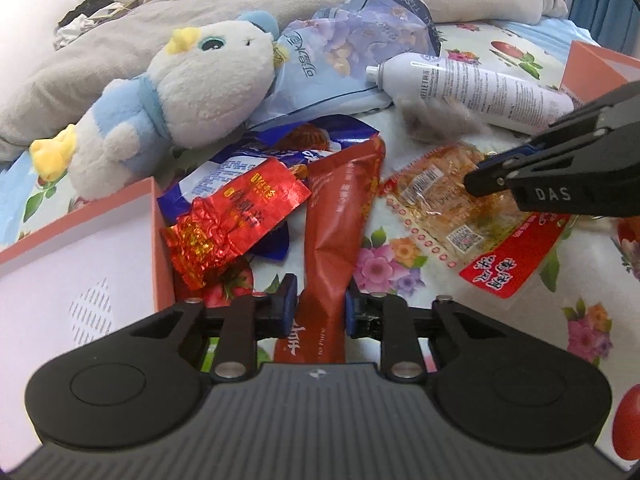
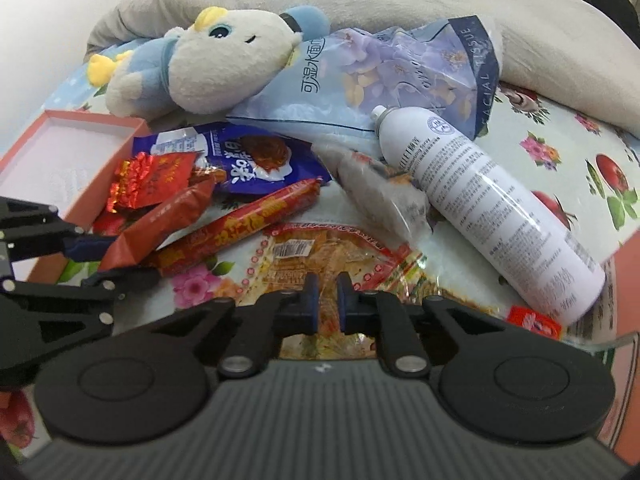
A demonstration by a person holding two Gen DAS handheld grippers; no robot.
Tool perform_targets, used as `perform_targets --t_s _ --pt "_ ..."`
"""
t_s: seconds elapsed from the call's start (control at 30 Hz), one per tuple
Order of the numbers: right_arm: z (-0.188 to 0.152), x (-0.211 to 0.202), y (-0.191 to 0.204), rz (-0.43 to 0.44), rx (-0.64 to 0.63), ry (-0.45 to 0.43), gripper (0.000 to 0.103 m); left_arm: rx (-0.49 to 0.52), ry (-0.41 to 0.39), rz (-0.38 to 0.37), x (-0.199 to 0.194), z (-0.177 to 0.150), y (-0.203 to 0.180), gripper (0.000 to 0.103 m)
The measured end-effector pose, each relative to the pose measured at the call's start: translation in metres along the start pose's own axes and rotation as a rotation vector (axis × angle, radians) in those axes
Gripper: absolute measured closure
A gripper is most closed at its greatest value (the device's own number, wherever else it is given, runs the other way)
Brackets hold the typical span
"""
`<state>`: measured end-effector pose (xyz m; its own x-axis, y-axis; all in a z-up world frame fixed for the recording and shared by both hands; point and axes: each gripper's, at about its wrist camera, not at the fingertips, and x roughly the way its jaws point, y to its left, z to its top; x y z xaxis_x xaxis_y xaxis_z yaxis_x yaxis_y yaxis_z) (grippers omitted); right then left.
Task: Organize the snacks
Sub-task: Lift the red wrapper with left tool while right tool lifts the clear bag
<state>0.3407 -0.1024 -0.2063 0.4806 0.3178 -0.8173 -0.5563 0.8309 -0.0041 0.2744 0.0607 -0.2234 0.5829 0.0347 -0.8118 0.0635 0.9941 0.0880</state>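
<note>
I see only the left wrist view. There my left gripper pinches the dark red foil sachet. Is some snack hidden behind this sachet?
Observer: Yes. A long red sausage stick with yellow characters lies beside the dark red foil sachet, between it and the clear crinkly snack packet.
Operator: And the right gripper, what is between its pads?
Observer: Film of that clear packet. The blue pads stand almost together, pinching it.
</note>
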Motion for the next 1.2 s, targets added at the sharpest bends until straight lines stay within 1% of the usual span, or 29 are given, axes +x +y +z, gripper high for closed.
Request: perform_targets --t_s 0.03,0.13,0.5,0.67,0.77,0.9,1.07,1.1,1.17,1.2 --pt "-0.002 -0.004 0.001 0.002 0.006 0.001 0.092 -0.002 -0.002 0.002 -0.003 -0.001 -0.001 0.084" --pt "-0.010 -0.016 0.003 0.001 0.014 0.005 0.092 -0.015 0.002 -0.012 -0.011 -0.005 -0.002 0.087" --pt "-0.052 -0.061 0.011 -0.008 0.060 0.026 0.092 -0.035 0.014 -0.027 -0.042 -0.034 -0.019 0.088" --pt "-0.070 -0.078 0.015 -0.010 0.068 0.030 0.092 -0.076 0.019 -0.043 -0.059 -0.047 -0.022 0.088" --pt "-0.079 -0.089 0.018 -0.015 0.067 0.024 0.092 -0.106 0.022 -0.068 -0.069 -0.054 -0.024 0.088" --pt "-0.094 -0.095 0.018 -0.018 0.096 0.040 0.091 -0.115 0.015 -0.081 -0.081 -0.063 -0.033 0.088" --pt "-0.112 -0.096 0.015 -0.052 0.167 0.082 0.089 -0.136 0.019 -0.108 -0.091 -0.075 -0.039 0.088" --pt "-0.115 -0.097 0.013 -0.057 0.188 0.086 0.084 -0.134 0.017 -0.110 -0.093 -0.077 -0.040 0.088" --pt "-0.120 -0.095 0.007 -0.055 0.239 0.095 0.060 -0.139 0.015 -0.110 -0.096 -0.080 -0.040 0.088" --pt "-0.122 -0.095 0.004 -0.049 0.269 0.094 0.038 -0.147 0.014 -0.113 -0.097 -0.081 -0.039 0.088"
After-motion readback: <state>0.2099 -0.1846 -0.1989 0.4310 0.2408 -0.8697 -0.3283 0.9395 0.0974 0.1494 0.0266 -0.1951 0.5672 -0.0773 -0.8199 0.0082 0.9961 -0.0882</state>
